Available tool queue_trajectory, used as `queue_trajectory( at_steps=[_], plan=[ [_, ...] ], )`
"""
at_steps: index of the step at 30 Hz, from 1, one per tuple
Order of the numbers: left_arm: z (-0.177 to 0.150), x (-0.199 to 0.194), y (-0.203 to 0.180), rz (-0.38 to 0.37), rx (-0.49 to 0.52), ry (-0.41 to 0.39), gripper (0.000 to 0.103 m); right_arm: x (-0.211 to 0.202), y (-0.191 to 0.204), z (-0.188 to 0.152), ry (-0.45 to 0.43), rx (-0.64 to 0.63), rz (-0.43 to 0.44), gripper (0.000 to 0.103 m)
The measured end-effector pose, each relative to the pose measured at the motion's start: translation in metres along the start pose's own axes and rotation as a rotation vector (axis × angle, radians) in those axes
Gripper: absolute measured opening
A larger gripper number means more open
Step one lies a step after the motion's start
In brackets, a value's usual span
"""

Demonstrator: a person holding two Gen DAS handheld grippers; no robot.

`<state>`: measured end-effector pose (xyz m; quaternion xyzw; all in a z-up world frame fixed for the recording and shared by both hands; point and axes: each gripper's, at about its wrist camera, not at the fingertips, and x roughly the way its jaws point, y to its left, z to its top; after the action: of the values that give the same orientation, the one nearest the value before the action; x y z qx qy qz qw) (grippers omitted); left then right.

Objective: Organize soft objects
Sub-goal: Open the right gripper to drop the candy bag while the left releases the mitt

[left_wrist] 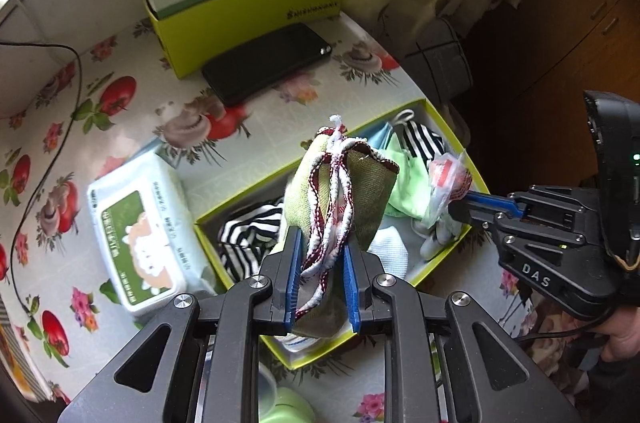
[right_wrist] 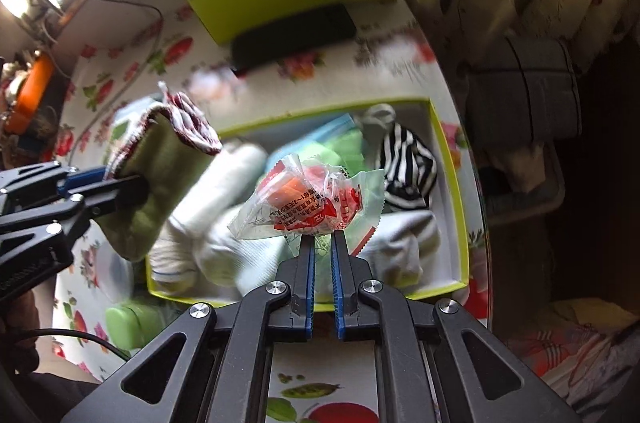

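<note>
Left wrist view: a limp olive-green cloth drawstring pouch (left_wrist: 340,191), light and floppy, is pinched low by the left gripper (left_wrist: 322,275) over the lime-rimmed shallow box (left_wrist: 460,127) of socks on the tabletop (left_wrist: 132,127). Right gripper (right_wrist: 323,243) is closed on a crinkly clear plastic packet (right_wrist: 308,203), slippery, best held by its edge.
</note>
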<state>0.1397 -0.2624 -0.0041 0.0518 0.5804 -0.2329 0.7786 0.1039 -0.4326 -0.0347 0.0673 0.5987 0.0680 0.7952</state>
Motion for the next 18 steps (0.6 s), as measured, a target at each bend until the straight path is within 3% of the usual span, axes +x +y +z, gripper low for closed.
queue_trajectory(
  at_steps=[4,9,18],
  plan=[
    [0.004,0.017,-0.005,-0.016,0.015,0.035,0.020,0.011,-0.005,-0.002,0.040,0.010,-0.008,0.009],
    [0.007,0.041,-0.013,-0.038,0.042,0.083,0.020,0.013,-0.008,-0.004,0.046,0.019,0.005,0.035],
    [0.013,0.044,-0.012,-0.085,0.038,0.085,0.026,-0.002,-0.007,-0.003,0.003,0.034,0.019,0.041]
  ],
)
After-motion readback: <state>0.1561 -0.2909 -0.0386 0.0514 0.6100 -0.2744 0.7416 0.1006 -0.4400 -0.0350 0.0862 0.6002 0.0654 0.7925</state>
